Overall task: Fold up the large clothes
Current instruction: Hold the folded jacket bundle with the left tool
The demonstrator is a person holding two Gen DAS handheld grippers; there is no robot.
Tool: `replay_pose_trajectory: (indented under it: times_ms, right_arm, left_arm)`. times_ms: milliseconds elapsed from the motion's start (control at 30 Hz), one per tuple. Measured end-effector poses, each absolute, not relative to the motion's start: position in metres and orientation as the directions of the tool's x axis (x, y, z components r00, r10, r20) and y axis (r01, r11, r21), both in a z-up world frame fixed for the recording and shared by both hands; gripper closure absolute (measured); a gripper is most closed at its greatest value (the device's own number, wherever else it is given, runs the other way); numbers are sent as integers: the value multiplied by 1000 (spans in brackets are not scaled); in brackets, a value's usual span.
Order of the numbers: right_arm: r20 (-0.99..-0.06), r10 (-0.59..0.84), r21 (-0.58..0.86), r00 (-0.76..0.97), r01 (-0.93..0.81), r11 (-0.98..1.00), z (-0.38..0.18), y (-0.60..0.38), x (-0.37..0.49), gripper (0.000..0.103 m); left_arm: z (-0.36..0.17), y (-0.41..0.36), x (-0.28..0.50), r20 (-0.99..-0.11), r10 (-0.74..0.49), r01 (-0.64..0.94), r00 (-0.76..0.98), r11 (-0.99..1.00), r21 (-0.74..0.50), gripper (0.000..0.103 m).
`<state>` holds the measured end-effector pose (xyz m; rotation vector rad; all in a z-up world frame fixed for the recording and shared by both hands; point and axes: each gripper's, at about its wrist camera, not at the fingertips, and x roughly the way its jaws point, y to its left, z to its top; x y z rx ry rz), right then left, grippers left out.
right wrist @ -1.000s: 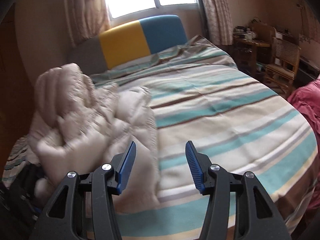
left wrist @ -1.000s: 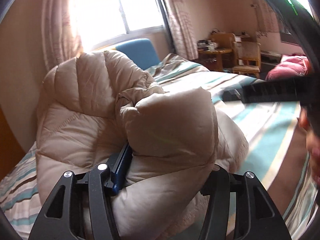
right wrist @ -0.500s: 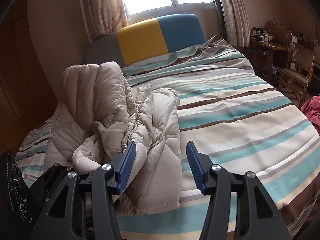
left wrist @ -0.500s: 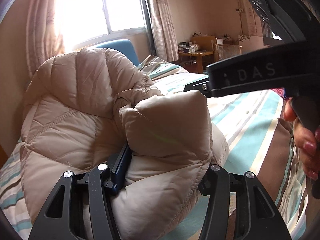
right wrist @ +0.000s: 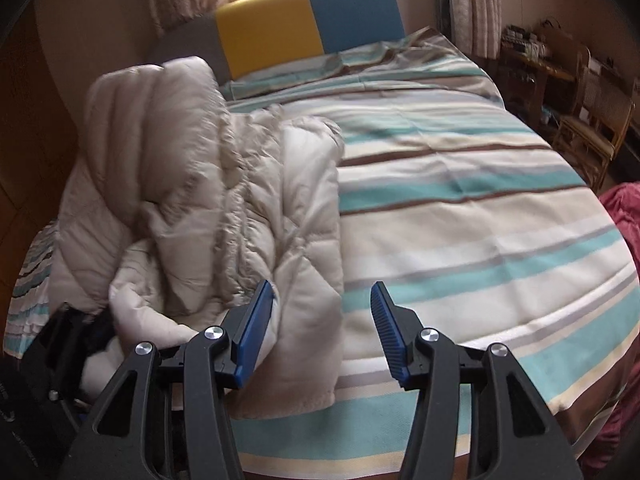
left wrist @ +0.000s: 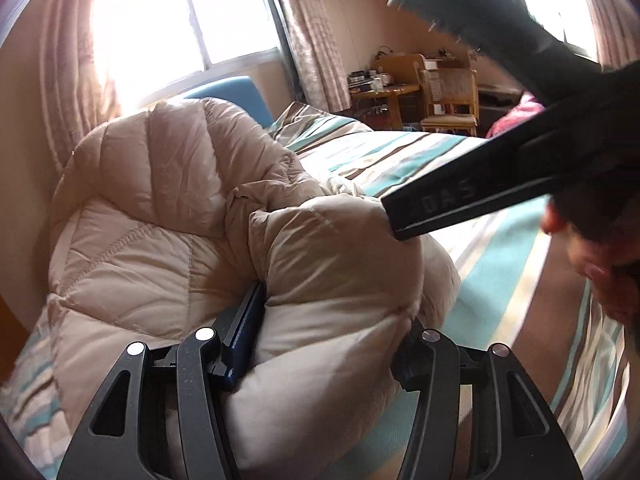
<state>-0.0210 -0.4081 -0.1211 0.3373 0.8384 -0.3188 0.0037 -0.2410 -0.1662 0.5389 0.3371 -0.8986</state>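
A beige quilted down jacket [left wrist: 168, 216] lies bunched on the left side of the striped bed [right wrist: 460, 208]; it also shows in the right wrist view [right wrist: 208, 200]. My left gripper [left wrist: 332, 320] is shut on a thick fold of the jacket, which bulges between its fingers and hides the right pad. My right gripper [right wrist: 320, 316] is open and empty, above the jacket's lower right edge and the sheet. Its black body [left wrist: 500, 184] crosses the upper right of the left wrist view, over the jacket. The left gripper's body [right wrist: 68, 344] shows at the lower left of the right wrist view.
A yellow and blue headboard [right wrist: 308, 20] stands at the bed's far end under a bright window [left wrist: 180, 32]. A wooden desk and chairs [left wrist: 432, 92] stand to the right of the bed. A red cloth [right wrist: 624, 216] lies at the bed's right edge.
The right gripper has swung over the jacket, closer to its lower edge, and stays open. The left gripper keeps its hold on the fold and has shifted only slightly.
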Motion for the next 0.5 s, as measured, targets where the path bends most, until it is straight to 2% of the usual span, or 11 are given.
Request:
replay_pose_trajectory:
  times_ms: [133, 333, 433, 500]
  right_arm:
    - [-781, -114, 195, 614, 413, 890, -141, -413, -23, 53]
    - [-781, -182, 93, 597, 400, 912, -147, -400, -16, 53]
    - [-739, -132, 207, 661, 408, 889, -130, -408, -26, 60]
    - [-686, -94, 280, 722, 381, 881, -109, -408, -32, 60]
  left_arm:
    - [-161, -218, 2, -487, -652, 811, 581, 510, 285, 48]
    - [-136, -170, 6, -438, -712, 822, 548, 557, 123, 46]
    - [-129, -163, 12, -427, -713, 810, 557, 580, 89, 45]
    - [-133, -173, 20, -463, -703, 813, 540, 578, 71, 45]
